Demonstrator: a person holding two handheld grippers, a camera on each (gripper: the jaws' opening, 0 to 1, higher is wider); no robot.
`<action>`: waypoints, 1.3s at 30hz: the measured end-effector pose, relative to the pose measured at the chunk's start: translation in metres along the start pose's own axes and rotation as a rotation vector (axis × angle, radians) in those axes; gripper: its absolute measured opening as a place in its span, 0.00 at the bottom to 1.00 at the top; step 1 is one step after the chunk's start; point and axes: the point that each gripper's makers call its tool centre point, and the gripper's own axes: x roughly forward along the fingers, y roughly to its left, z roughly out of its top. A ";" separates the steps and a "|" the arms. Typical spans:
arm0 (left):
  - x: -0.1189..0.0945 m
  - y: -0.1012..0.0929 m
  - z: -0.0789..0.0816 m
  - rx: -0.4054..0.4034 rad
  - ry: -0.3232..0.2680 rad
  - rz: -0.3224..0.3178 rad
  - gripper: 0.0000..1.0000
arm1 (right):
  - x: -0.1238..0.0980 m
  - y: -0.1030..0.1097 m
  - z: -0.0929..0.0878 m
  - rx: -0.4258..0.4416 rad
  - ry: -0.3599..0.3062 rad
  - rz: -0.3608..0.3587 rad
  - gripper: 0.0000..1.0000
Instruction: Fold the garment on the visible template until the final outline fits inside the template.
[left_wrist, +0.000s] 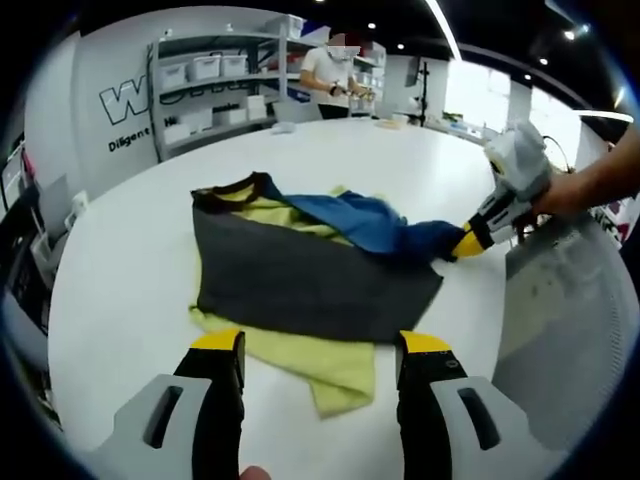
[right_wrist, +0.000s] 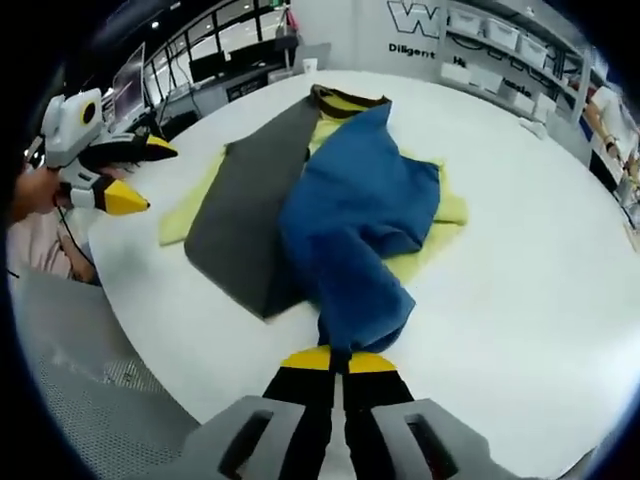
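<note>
The garment lies on the round white table (left_wrist: 120, 270): a grey panel (left_wrist: 300, 280), a dark collar (left_wrist: 240, 187) and a blue part (left_wrist: 365, 222) pulled across it. Yellow-green cloth (left_wrist: 330, 365) sticks out from under the grey. My left gripper (left_wrist: 320, 343) hovers open at the near edge of that cloth, holding nothing. My right gripper (left_wrist: 466, 243) pinches the blue part's end at the right. In the right gripper view, the jaws of the right gripper (right_wrist: 338, 358) are shut on the blue part (right_wrist: 350, 220), which drapes over the grey panel (right_wrist: 240, 220). The left gripper (right_wrist: 140, 175) is open at the left.
A grey mesh surface (left_wrist: 570, 320) borders the table's edge, seen also in the right gripper view as the mesh surface (right_wrist: 70, 340). Shelves with white bins (left_wrist: 210, 90) stand behind the table. A person (left_wrist: 330, 75) stands at the back. White tabletop (right_wrist: 520, 250) surrounds the garment.
</note>
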 end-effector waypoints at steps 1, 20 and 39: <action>0.000 0.001 0.000 -0.001 0.001 0.001 0.57 | -0.002 -0.003 0.005 -0.008 -0.022 -0.014 0.00; 0.008 -0.002 -0.002 -0.021 0.000 0.001 0.57 | -0.062 -0.074 0.112 -0.157 -0.226 -0.128 0.00; 0.001 0.006 -0.001 -0.046 -0.004 0.048 0.57 | -0.102 -0.137 0.199 -0.270 -0.305 -0.205 0.00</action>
